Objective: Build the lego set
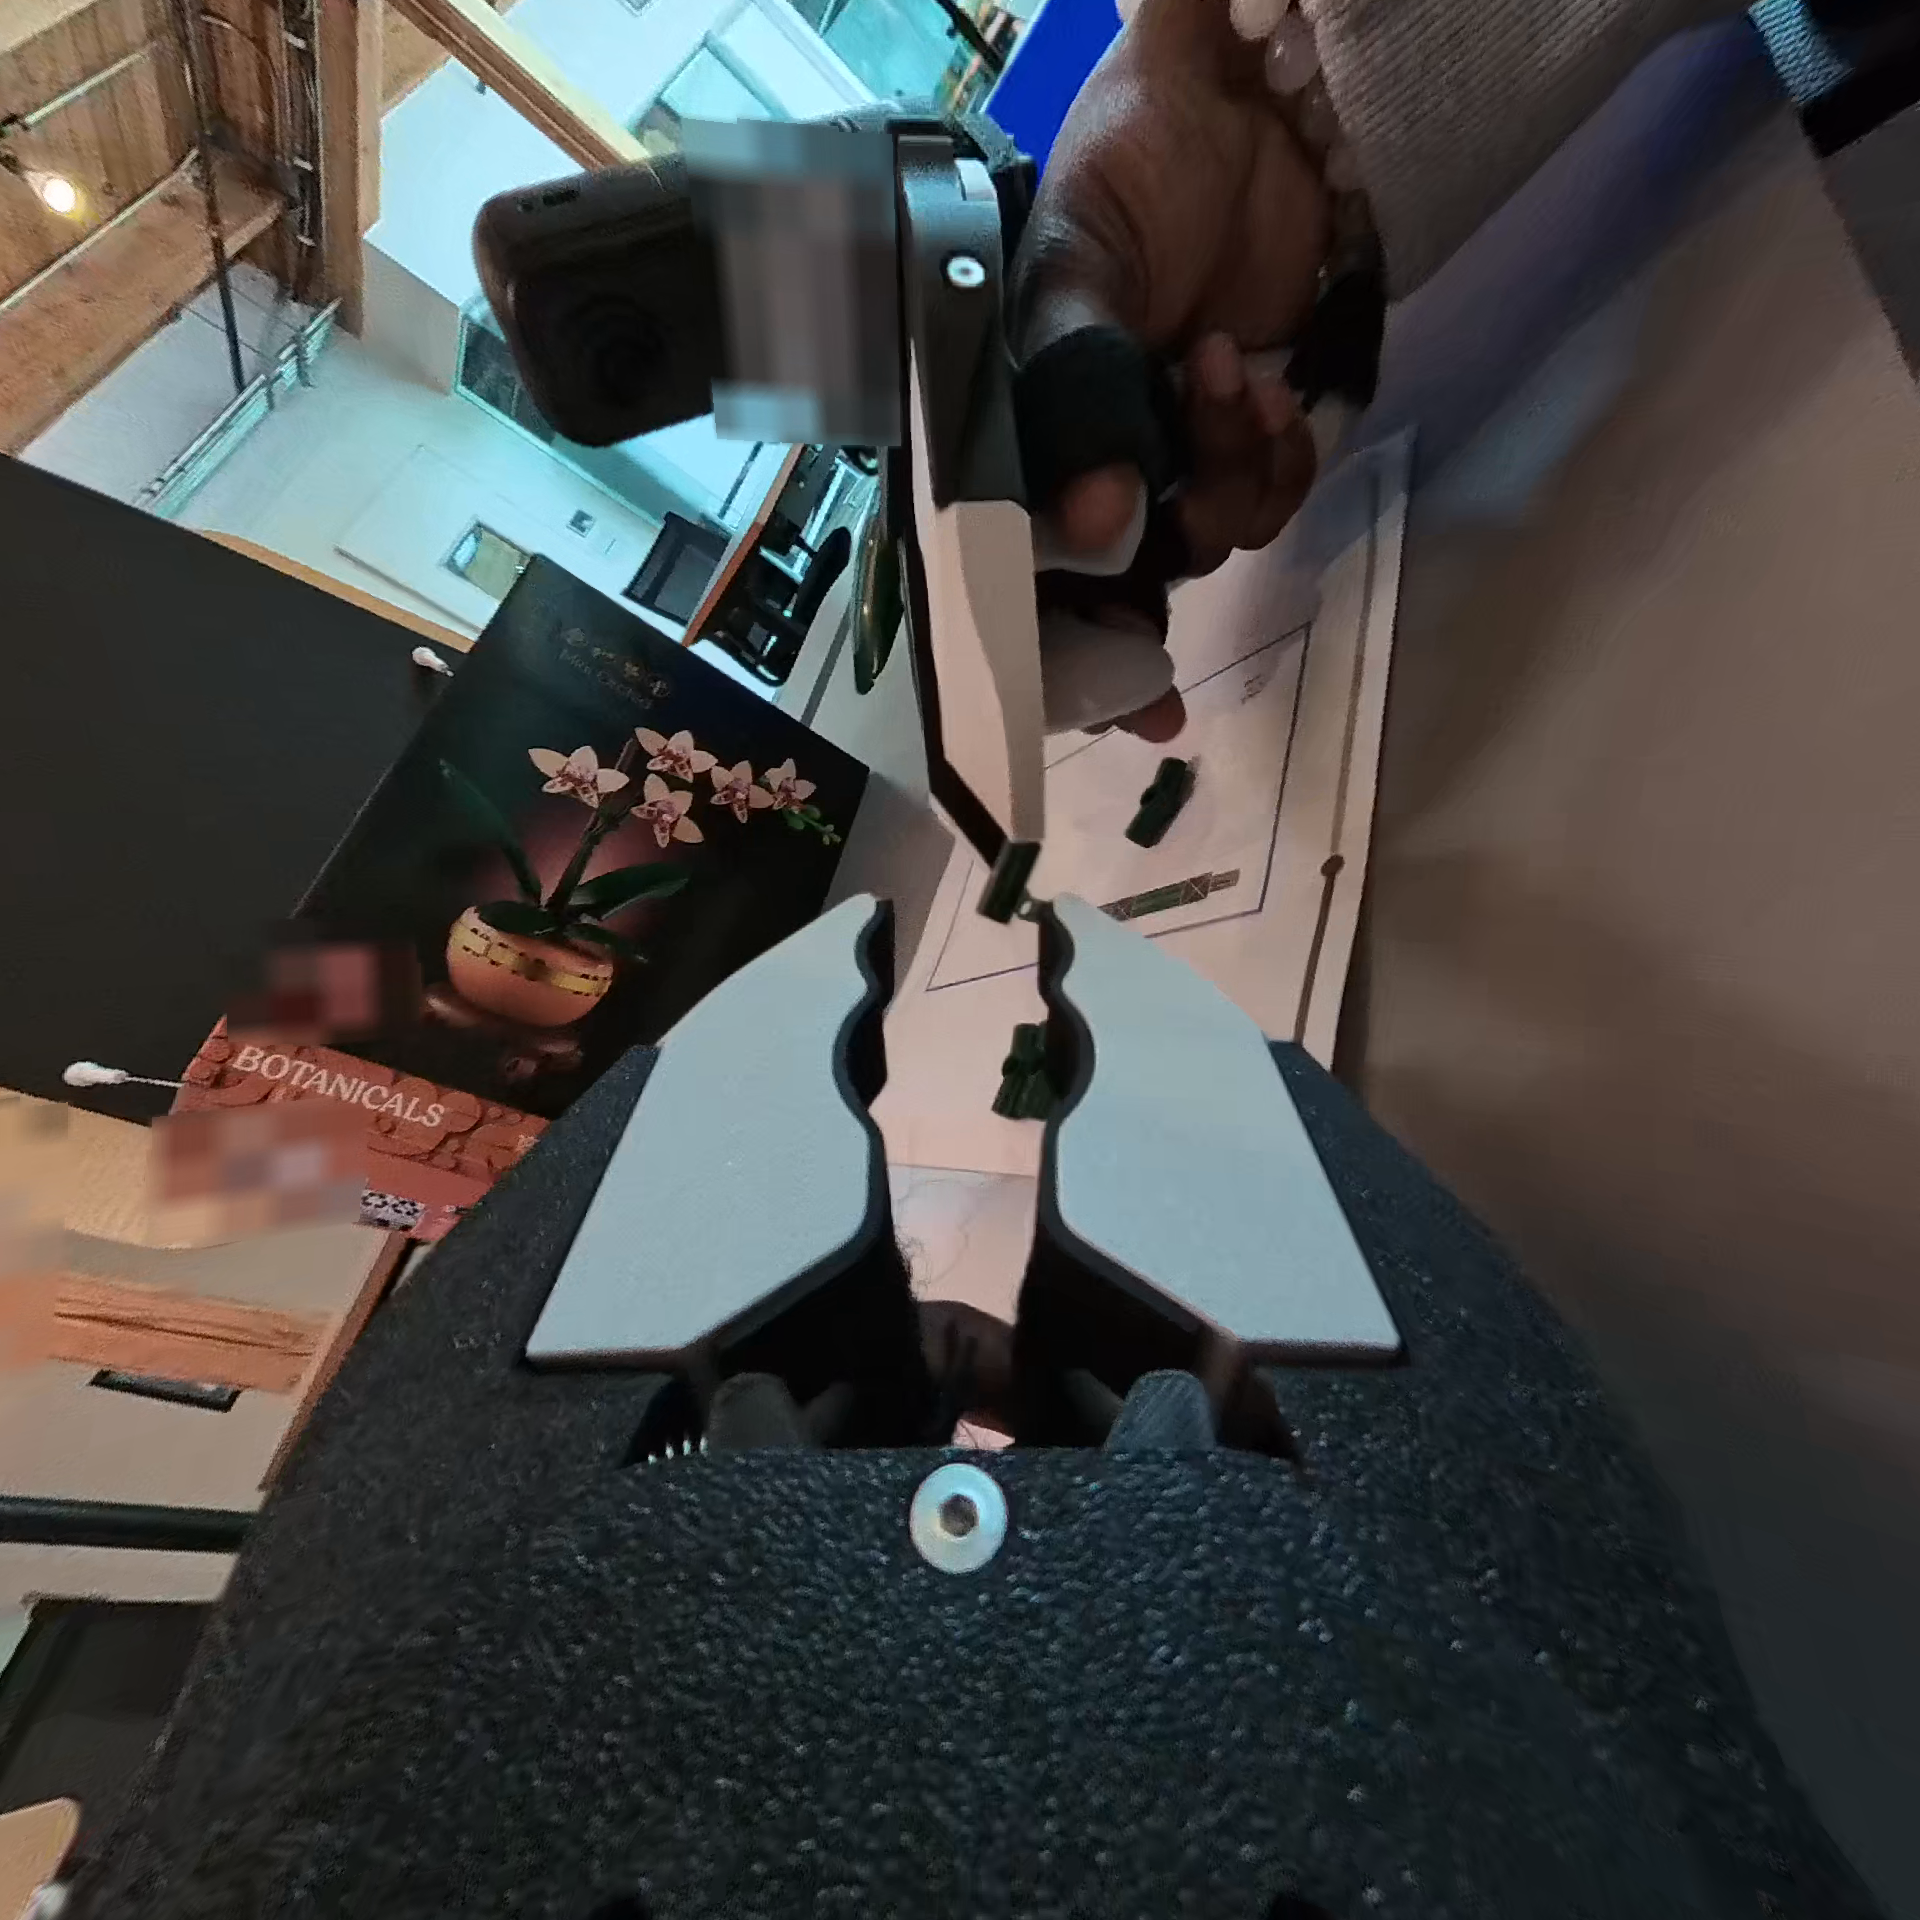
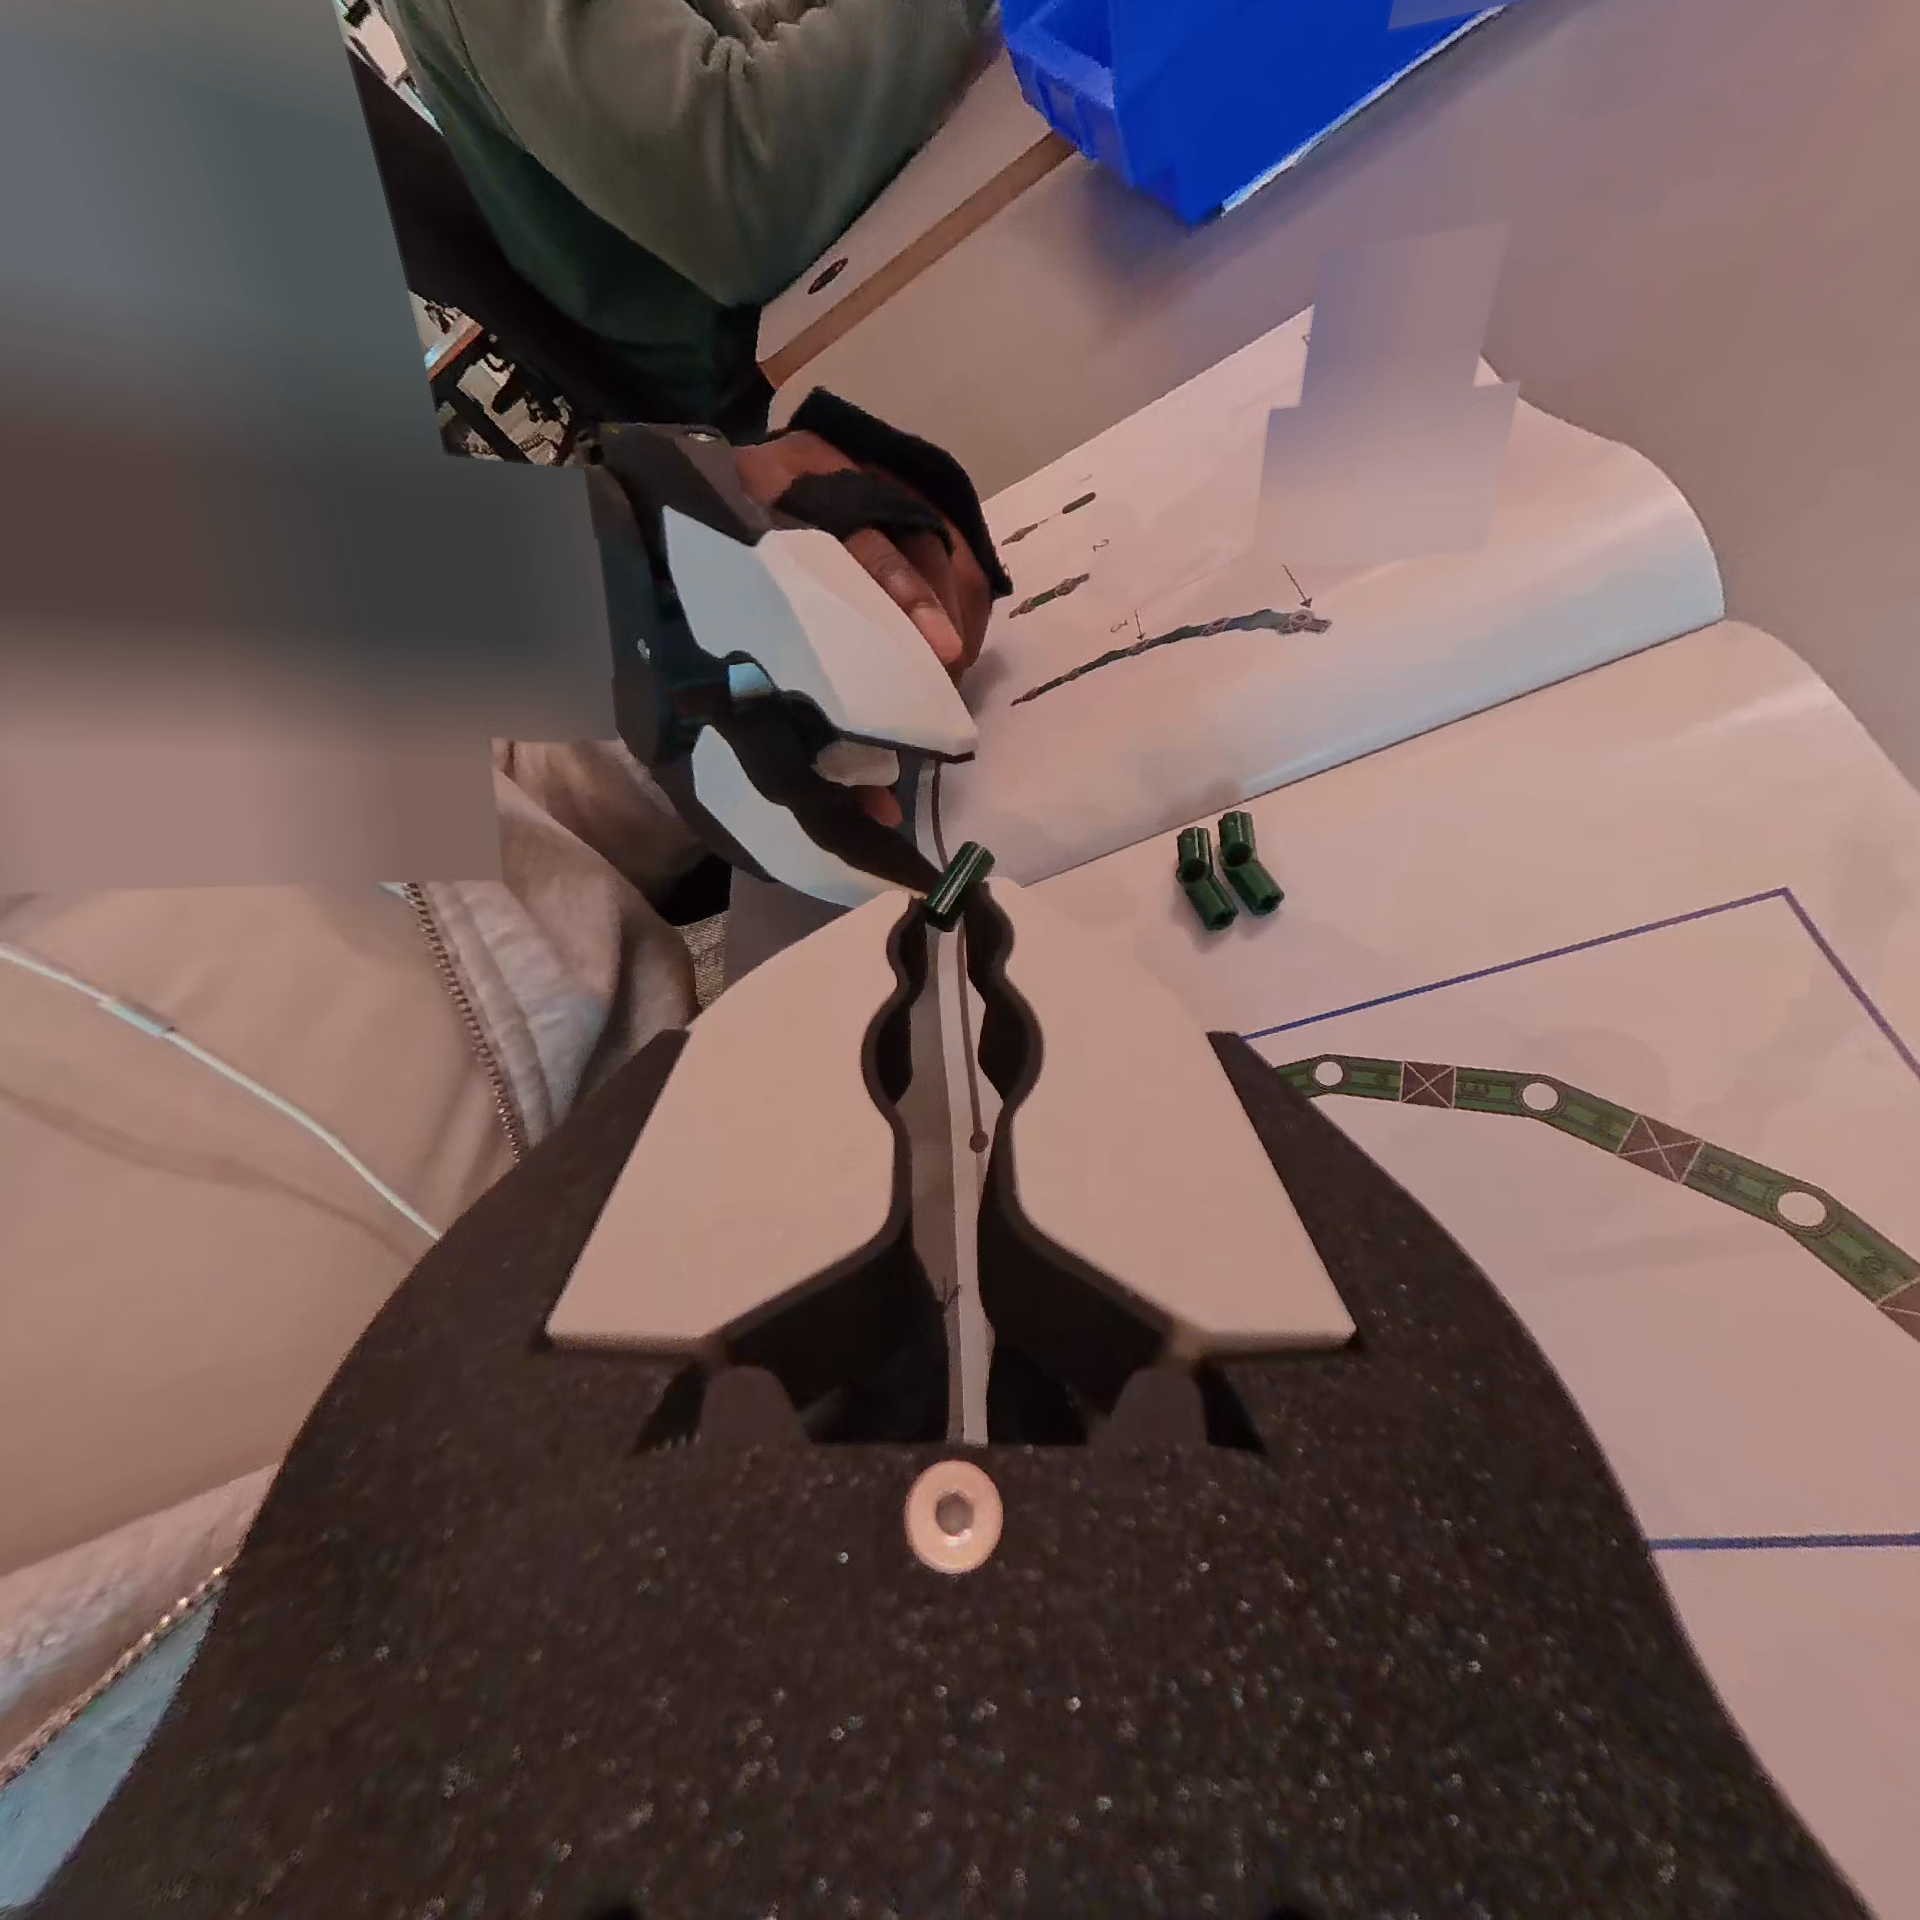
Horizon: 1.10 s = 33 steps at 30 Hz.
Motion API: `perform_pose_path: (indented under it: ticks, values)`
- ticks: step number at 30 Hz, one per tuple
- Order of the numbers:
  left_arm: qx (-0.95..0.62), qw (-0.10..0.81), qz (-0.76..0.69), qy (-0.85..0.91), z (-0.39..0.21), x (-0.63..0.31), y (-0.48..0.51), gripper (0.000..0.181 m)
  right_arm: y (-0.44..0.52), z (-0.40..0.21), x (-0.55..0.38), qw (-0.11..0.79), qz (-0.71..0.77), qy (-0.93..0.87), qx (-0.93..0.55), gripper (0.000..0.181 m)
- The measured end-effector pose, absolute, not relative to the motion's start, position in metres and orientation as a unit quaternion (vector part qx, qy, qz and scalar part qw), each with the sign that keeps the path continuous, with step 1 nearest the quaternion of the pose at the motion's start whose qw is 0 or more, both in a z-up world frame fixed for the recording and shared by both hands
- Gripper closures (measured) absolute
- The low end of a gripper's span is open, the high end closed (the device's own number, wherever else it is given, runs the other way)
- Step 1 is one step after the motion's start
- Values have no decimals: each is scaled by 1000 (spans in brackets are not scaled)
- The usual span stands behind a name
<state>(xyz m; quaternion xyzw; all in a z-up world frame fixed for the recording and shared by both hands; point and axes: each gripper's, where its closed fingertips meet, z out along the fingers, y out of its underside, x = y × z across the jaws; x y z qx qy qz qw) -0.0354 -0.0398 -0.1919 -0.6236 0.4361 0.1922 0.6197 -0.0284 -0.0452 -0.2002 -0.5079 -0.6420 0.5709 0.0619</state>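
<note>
The right claw pinches a small dark-green cylindrical plastic connector above the open instruction booklet, while the left claw, narrowly parted, touches it empty.

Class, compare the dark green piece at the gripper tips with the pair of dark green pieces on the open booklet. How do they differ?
The held piece is pinched at the tips of the right gripper, above the page; the pair lies loose on the booklet, untouched. The held piece is a single short tube; the pair is two pieces side by side, each looking slightly angled. Both are small, dark green connectors.
</note>
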Motion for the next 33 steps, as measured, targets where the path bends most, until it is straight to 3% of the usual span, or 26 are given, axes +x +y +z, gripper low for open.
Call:
perform_pose_path:
  ticks: [5, 9, 14, 20, 33]
  values:
    - [-616, 601, 203, 467, -200, -28, -39, 156, -53, -199, -24, 32, 567, -657, -496, 174]
    - [-618, 596, 205, 469, -201, -26, -39, 175, -58, -196, -24, 31, 561, -669, -486, 174]
    - [-665, 626, 133, 385, -188, -37, -36, 175, -50, -174, -36, 175, 569, -662, -456, 151]
    - [-673, 663, 71, 321, -171, -43, -37, 175, -51, -164, -46, 296, 536, -643, -459, 169]
    - [-671, 654, 114, 330, -175, -45, -34, 170, -53, -167, -48, 270, 542, -642, -470, 175]
